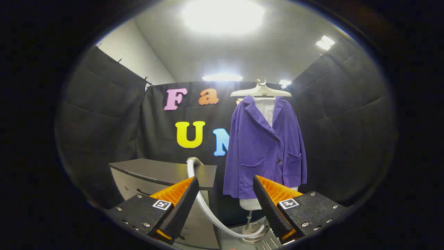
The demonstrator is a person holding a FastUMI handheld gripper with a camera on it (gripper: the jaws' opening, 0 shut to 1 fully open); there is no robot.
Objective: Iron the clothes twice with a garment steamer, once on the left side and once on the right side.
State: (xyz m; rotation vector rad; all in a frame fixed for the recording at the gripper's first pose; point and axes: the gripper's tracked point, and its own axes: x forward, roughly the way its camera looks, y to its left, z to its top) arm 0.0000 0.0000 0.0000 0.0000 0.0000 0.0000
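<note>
A purple jacket (265, 149) is hanging far ahead and a little to the right on a pale hanger (261, 91), draped over a white dress form whose stand (250, 227) is showing low down between the fingers. To its left a dark-topped desk (163, 172) is standing, and a white hose (208, 208) is curving from behind its far edge down toward the foot of the stand. The gripper (225, 203) is hovering near, its jaws spread wide and pinching nothing.
</note>
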